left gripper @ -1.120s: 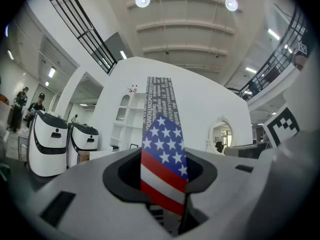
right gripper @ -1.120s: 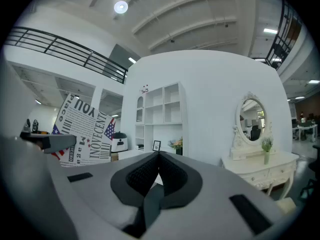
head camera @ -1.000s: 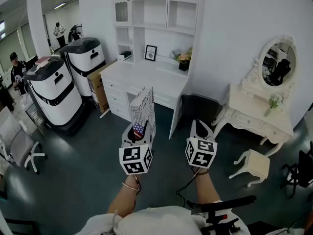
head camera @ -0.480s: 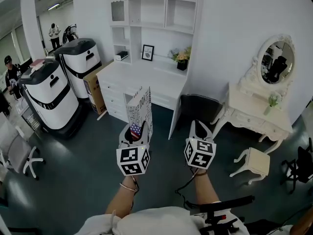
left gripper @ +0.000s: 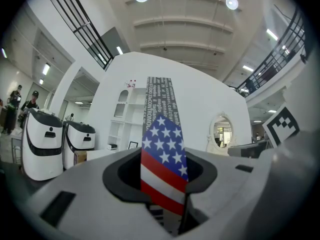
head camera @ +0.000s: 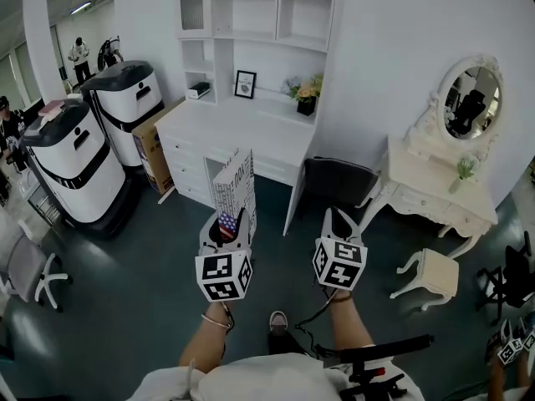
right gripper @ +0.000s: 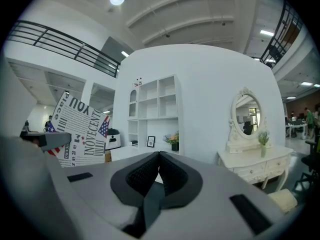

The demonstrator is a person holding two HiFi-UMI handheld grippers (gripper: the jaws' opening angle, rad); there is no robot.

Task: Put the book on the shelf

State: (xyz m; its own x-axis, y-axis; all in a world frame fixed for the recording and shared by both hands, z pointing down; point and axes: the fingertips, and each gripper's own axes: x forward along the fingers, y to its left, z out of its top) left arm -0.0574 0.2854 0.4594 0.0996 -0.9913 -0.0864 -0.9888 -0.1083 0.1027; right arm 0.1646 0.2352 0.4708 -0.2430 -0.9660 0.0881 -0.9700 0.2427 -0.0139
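Now: left tongs [head camera: 227, 224] clamped on book [head camera: 237, 184], upright, long axis vertical, low end between jaws; right tongs [head camera: 338, 220] clenched, empty, beside it; shelf [head camera: 269, 13] above white worktop [head camera: 226, 128] ahead, well apart, slightly left of book; placing falls to left tongs.

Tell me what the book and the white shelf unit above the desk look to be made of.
Book: paper or card, judging by its thin flat cover printed with black lettering and a flag; finish looks matt.
Shelf unit: painted wood or laminated board, smooth uniform white on flat panels; which of the two cannot be told.
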